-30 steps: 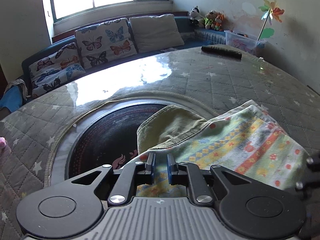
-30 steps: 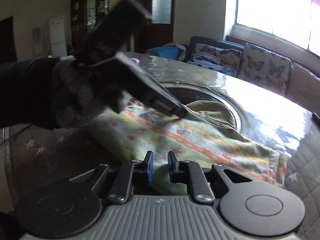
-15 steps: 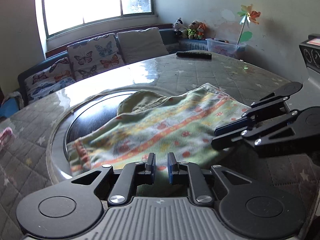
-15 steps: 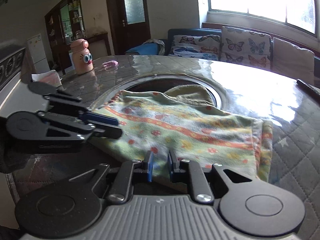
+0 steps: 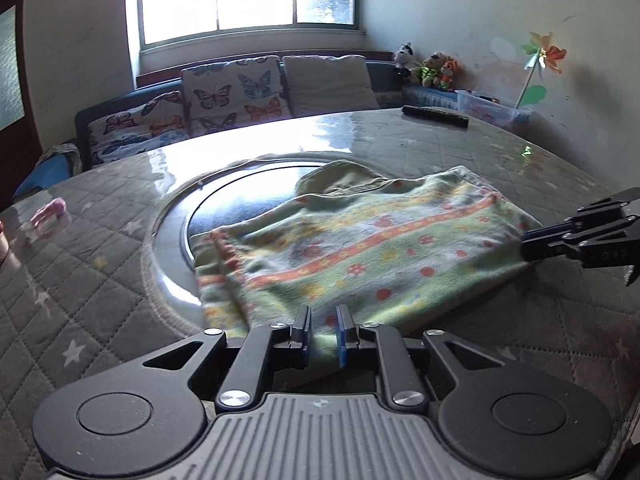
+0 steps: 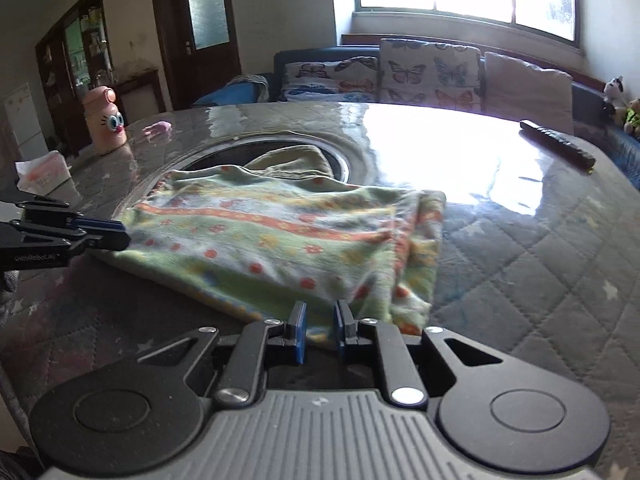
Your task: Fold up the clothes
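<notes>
A folded green garment [image 5: 380,248] with orange flower stripes lies flat on the quilted round table [image 5: 100,280]. Its far edge reaches over the dark glass turntable [image 5: 248,200]. An olive cloth part [image 5: 344,176] pokes out at the back. My left gripper [image 5: 322,328] is shut on the garment's near edge by its left corner, with cloth showing between the pads. In the right wrist view the left gripper [image 6: 120,236] meets that corner. My right gripper [image 6: 320,326] pinches the near edge of the garment [image 6: 260,240] by the right fold, and the left wrist view shows the right gripper [image 5: 528,242] there.
A black remote [image 5: 434,115] lies at the table's far side. A pink bottle with eyes [image 6: 106,120], a tissue box [image 6: 40,170] and a small pink item [image 6: 158,128] stand at the left. A sofa with butterfly cushions [image 5: 224,92] runs behind the table.
Both grippers have drawn back toward the near table edge with the garment's edge. The cloth, raised and bunched a second ago, now lies spread flat between them.
</notes>
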Motion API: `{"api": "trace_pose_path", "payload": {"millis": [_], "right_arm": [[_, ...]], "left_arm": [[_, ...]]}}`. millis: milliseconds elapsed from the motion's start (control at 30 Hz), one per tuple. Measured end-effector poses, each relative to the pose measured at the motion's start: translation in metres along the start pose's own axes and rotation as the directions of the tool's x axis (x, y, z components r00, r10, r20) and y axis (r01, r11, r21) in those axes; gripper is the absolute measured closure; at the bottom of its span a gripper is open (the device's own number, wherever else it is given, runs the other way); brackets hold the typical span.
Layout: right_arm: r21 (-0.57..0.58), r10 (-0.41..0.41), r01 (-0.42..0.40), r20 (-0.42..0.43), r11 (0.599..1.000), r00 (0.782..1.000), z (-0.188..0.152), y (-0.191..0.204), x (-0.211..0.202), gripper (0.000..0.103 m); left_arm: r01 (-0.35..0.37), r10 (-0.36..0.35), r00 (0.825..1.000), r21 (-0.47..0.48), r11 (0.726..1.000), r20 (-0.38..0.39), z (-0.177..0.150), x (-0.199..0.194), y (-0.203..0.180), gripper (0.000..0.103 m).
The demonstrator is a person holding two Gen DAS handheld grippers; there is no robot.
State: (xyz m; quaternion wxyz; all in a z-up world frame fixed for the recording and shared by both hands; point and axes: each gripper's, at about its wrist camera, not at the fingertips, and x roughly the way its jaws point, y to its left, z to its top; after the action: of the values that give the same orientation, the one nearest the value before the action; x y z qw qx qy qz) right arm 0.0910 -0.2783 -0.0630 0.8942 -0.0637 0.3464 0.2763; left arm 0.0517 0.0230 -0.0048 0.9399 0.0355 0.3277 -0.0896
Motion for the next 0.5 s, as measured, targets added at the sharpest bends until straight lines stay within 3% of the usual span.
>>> {"api": "trace_pose_path", "payload": {"millis": [200,500], "right_arm": [[-0.004,-0.009,0.010,0.048,1.000,0.999,0.013,-0.001,-0.003,0.082],[0.019,-0.025,0.025,0.007,1.000,1.000,0.017,-0.013,0.009,0.082]], "left_arm": [[-0.004,0.004,1.000,-0.027,1.000,-0.002,0.001,-0.002,0.004,0.087],[0.007,-0.008,1.000,-0.064,0.998,-0.010,0.007,-0.003,0.011,0.087]]}}
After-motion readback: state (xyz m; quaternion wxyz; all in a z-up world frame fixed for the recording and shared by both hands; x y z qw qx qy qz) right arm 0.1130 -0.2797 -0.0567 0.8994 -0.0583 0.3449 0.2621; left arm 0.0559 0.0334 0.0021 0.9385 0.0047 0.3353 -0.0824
